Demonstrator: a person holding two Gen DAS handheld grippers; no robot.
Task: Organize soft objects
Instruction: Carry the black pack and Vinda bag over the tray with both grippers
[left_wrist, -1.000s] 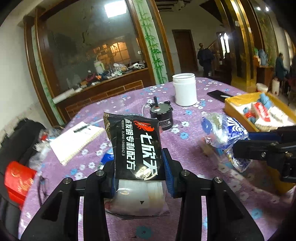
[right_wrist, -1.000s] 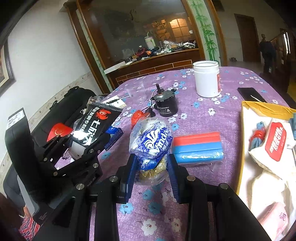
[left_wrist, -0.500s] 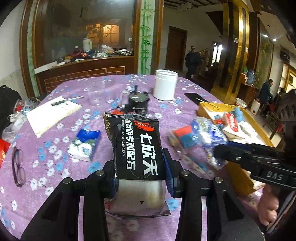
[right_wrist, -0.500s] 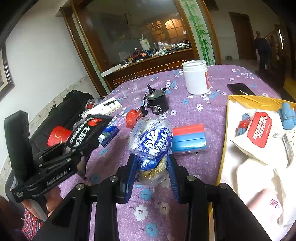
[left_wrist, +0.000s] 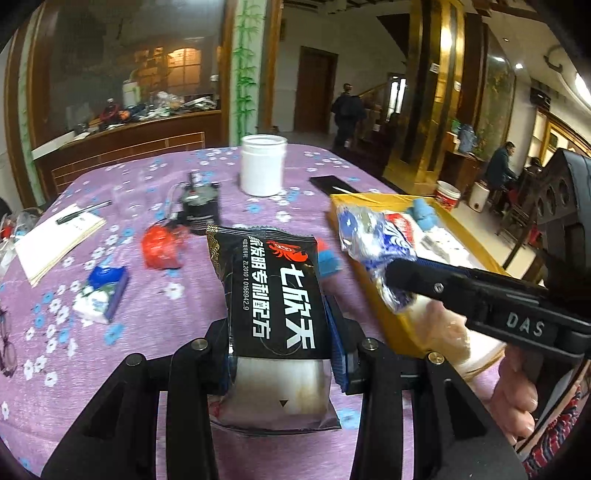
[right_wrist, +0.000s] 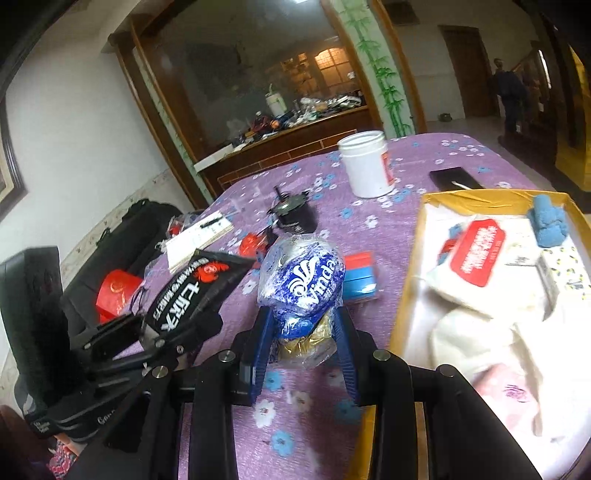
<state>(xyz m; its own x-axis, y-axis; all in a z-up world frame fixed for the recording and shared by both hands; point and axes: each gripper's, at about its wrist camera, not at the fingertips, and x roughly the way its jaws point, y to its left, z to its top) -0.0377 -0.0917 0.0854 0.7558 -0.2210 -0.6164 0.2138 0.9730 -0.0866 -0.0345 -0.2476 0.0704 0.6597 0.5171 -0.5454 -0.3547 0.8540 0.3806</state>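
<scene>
- On the table's (left_wrist: 155, 177) left edge you have a notebook (left_wrist: 55, 236) with a pen, and nearer you a small blue tissue pack (left_wrist: 101, 291) lying flat; it looks like a soft thing not yet sorted.
- Your left gripper (left_wrist: 280, 354) is clamped on a black wipes packet (left_wrist: 277, 291), pinched low on both sides so the printed face stands up and clear of the cloth, which suits carrying.
- The packet is glossy black with white characters and a red crab mark; its lower part is clear film over white sheets.
- Your right gripper (right_wrist: 303, 336) is closed on a crinkly blue-and-white tissue bag (right_wrist: 303, 280), held off the table just beside the yellow box.
- The yellow box (right_wrist: 491, 197) at the table's right edge already holds white cloths, a red-labelled wipes pack (right_wrist: 480, 251) and a blue roll, so it is probably the collecting place for both items.
</scene>
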